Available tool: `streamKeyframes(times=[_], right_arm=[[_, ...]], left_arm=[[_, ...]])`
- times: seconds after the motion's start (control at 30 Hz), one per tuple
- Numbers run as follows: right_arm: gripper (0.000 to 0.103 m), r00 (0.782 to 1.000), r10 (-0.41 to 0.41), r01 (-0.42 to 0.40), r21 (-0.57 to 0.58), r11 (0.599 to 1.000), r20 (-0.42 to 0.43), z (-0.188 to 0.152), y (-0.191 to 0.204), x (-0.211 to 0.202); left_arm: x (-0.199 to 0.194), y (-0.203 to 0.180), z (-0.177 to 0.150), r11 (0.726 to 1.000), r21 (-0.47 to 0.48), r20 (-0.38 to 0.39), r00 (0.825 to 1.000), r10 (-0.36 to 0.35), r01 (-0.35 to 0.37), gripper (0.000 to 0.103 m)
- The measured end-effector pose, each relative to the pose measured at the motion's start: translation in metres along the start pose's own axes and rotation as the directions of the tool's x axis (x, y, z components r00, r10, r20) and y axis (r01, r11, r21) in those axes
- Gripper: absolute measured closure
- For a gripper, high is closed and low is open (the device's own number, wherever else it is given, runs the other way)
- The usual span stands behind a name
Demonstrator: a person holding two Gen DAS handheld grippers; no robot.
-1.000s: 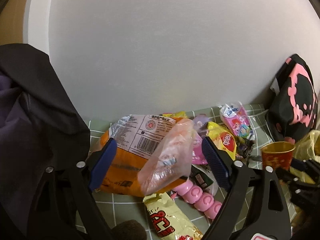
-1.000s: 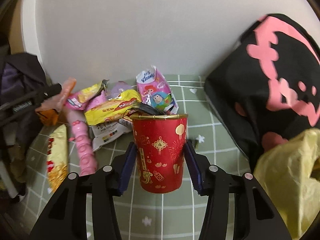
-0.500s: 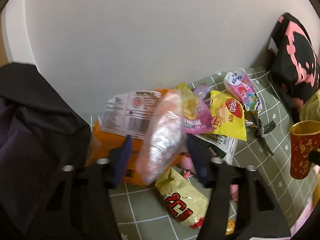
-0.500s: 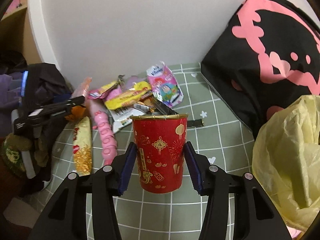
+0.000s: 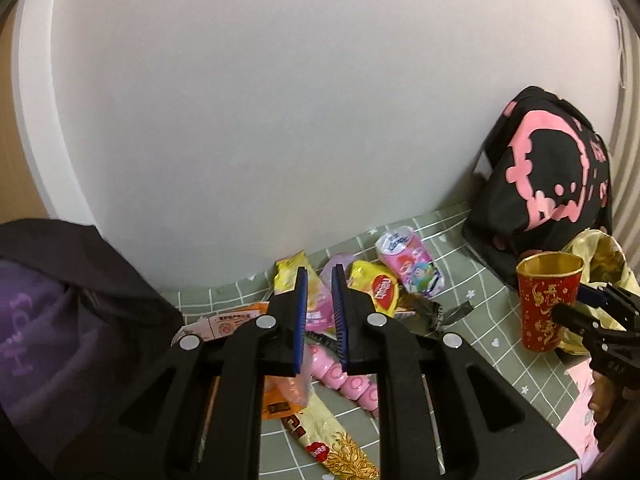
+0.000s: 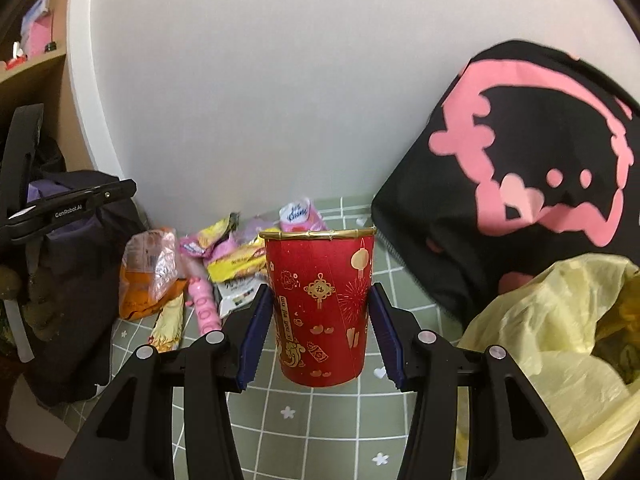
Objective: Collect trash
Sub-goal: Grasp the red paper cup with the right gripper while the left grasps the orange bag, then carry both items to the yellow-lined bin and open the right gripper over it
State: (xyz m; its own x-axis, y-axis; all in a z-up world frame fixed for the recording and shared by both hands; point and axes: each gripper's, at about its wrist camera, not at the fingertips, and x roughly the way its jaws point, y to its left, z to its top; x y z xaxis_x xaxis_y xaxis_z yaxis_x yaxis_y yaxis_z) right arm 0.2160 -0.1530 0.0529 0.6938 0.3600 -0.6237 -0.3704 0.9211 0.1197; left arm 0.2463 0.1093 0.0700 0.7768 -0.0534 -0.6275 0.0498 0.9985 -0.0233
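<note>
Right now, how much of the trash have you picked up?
Done: something already seems to sit inside the yellow bag. In hand: the right gripper holds the red cup near that bag. The left gripper is closing its fingers, apparently on nothing. Left: the orange bag, pink tube and yellow packet lie on the table.

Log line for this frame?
left gripper: jaws closing, nothing between | right gripper: holds red cup upright | yellow bag: open beside cup | wrappers: on table
</note>
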Motion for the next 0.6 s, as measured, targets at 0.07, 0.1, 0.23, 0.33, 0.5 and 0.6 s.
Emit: streamKeyframes(times=[0.07, 0.1, 0.23, 0.33, 0.5, 0.6], right_arm=[[0.056, 1.000, 0.008, -0.008, 0.012, 1.000, 0.002, -0.001, -0.003, -0.001], [0.056, 1.000, 0.012, -0.012, 0.017, 1.000, 0.001, -0.003, -0.003, -0.002], [0.056, 0.999, 0.031, -0.030, 0.025, 0.999, -0.027, -0.014, -0.005, 0.002], [0.056, 0.997, 0.043, -0.041, 0.031, 0.999, -0.057, -0.022, -0.005, 0.007], [0.056, 0.996, 0.032, -0.032, 0.008, 0.999, -0.082, -0.028, -0.006, 0.010], [0.056, 0.995, 0.033, -0.031, 0.021, 0.999, -0.100, -0.031, -0.009, 0.014]], left_arm=[[-0.001, 0.008, -0.006, 1.000, -0.021, 0.003, 1.000, 0.002, -0.002, 0.090], [0.000, 0.016, -0.012, 0.999, -0.050, -0.003, 1.000, -0.021, 0.021, 0.083], [0.010, 0.033, -0.037, 0.994, -0.094, -0.020, 0.998, -0.052, 0.050, 0.064], [0.023, 0.031, -0.055, 0.998, -0.046, -0.058, 0.997, -0.044, 0.042, 0.064], [0.041, 0.033, -0.076, 0.998, -0.052, -0.109, 0.994, -0.027, 0.021, 0.064], [0.050, 0.034, -0.085, 0.998, -0.057, -0.163, 0.987, 0.001, -0.011, 0.064]])
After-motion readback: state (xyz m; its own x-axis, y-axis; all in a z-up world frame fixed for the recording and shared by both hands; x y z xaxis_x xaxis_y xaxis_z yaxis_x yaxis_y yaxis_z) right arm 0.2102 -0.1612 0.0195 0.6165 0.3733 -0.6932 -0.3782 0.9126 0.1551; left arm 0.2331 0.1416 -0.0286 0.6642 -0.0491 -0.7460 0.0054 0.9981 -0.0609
